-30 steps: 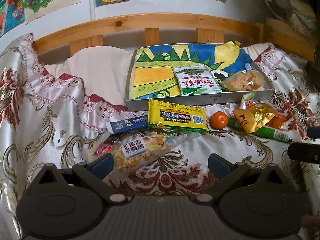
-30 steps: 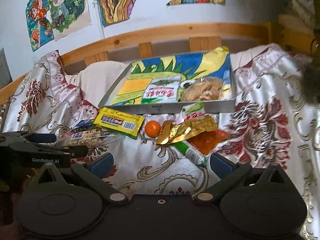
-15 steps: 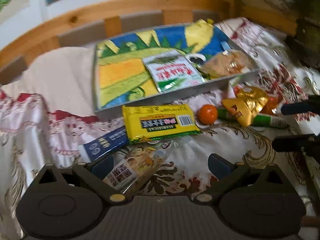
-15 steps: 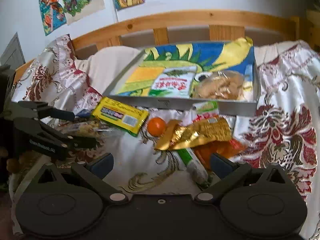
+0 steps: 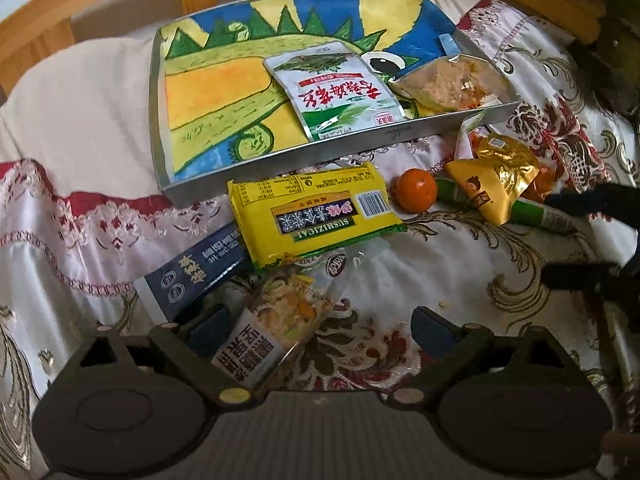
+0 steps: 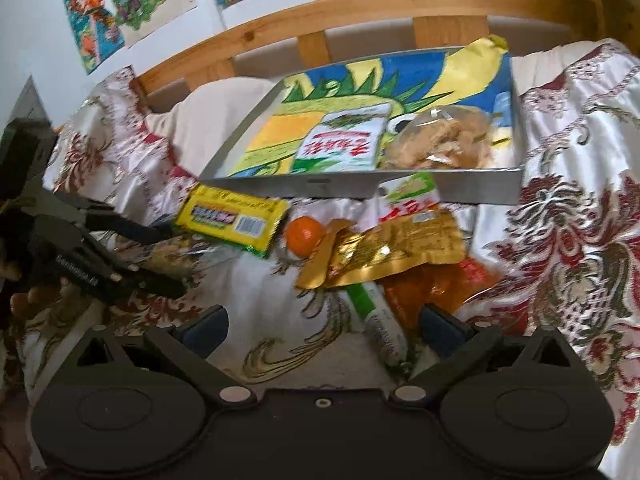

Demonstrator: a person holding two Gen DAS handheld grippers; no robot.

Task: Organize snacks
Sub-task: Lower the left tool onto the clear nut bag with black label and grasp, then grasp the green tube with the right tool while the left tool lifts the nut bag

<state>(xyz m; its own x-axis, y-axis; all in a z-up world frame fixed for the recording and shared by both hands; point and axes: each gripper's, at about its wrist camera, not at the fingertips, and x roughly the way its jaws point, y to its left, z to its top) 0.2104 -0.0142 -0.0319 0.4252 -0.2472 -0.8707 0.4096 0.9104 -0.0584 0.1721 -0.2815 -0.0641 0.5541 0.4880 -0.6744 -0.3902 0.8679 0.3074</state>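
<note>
A grey tray with a painted lining holds a green-white packet and a clear bag of crisps. On the bedspread in front lie a yellow packet, an orange, a gold packet, a green tube, a blue box and a clear noodle bag. My left gripper is open, low over the noodle bag. My right gripper is open above the green tube.
A wooden bed rail and a wall with drawings stand behind the tray. A cream pillow lies left of it. The patterned bedspread slopes away on the right. The left gripper shows in the right wrist view.
Both grippers have moved forward and down toward the snacks. The left one now has the noodle bag between its open fingers; the right one has come over the green tube and gold packet.
</note>
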